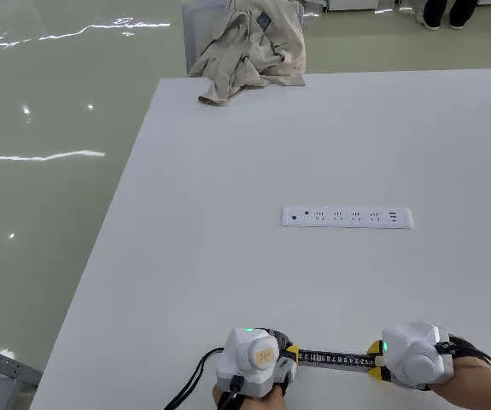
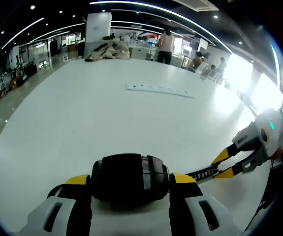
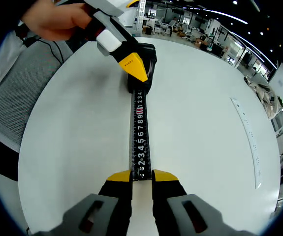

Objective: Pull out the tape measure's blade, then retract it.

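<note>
Low at the near edge of the white surface (image 1: pixel 228 213), the tape measure (image 3: pixel 142 82) lies with its black case clamped in the left gripper (image 2: pixel 130 181). That gripper's yellow-tipped jaws press against the case from both sides, as the left gripper view shows. The blade (image 3: pixel 141 128) is drawn out of the case and runs in a straight line just above the surface to the right gripper (image 3: pixel 141 176). The right gripper's jaws are closed on the blade's free end, with the yellow pads meeting the blade at either edge and the printed scale facing up. In the head view the two grippers sit side by side near the bottom of the picture, left gripper on the left and right gripper on the right, with the stretched blade bridging the gap between them. A hand (image 3: pixel 57 19) wraps the left gripper's handle in the right gripper view. Farther across the surface, well apart from the tape measure, a white power strip (image 1: pixel 347 217) lies flat. A crumpled beige garment (image 1: pixel 249 47) sits at the far edge of the surface.
</note>
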### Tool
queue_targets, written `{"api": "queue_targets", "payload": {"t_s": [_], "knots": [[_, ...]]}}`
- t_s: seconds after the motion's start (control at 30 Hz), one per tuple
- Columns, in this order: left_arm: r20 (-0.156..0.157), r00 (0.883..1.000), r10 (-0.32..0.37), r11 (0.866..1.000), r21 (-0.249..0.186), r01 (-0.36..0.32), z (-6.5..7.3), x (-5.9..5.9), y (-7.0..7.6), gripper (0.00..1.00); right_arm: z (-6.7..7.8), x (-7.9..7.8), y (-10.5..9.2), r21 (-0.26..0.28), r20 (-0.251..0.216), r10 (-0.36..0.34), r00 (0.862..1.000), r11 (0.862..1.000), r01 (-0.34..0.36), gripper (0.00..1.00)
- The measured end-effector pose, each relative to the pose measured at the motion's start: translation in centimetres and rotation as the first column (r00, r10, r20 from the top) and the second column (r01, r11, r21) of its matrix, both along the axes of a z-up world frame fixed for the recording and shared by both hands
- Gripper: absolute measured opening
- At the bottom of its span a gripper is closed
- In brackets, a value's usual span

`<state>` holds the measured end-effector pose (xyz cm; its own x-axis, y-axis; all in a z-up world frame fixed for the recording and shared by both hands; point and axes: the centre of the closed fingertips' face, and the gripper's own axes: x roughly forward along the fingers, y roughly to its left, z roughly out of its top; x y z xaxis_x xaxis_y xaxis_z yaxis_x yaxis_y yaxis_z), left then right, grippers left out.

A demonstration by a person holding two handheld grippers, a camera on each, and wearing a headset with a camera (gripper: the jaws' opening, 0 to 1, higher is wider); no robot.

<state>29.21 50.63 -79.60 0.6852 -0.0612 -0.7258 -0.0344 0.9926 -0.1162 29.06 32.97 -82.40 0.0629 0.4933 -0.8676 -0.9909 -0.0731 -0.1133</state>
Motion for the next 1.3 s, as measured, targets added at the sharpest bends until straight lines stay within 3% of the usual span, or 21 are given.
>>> {"api": "queue_targets", "payload": {"t_s": [1.3], "knots": [[-0.014,1.000,-0.004,1.000,-0.004,0.004,-0.1,0.0,0.0,0.61,0.0,-0.5,4.6,0.036,-0.001,0.024,1.000,0.999,-0.024,0.14]]}}
